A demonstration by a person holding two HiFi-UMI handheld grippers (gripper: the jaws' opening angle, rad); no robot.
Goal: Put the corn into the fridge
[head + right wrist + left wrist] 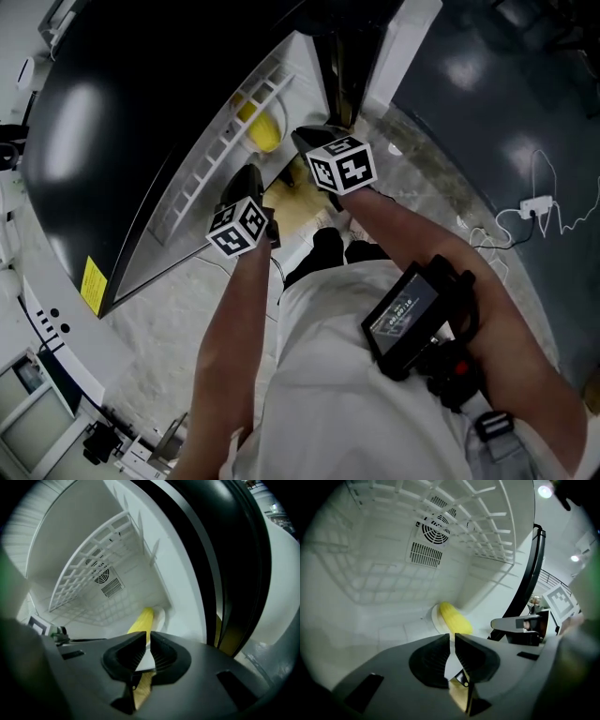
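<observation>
The yellow corn (454,618) lies on a small white plate (435,617) on the floor of the open white fridge. In the right gripper view the corn (141,620) shows just beyond the jaws, and in the head view the corn (263,128) is a yellow spot inside the fridge opening. My left gripper (452,641) is shut with nothing in it, a short way in front of the corn. My right gripper (147,641) is also shut and holds nothing. Both grippers, left gripper (246,183) and right gripper (317,141), hover at the fridge mouth.
A white wire shelf (478,522) spans the fridge above the corn, with a fan vent (435,529) on the back wall. The black fridge door (94,141) stands open at the left. The black door seal (229,559) runs close by my right gripper. A person's legs stand below.
</observation>
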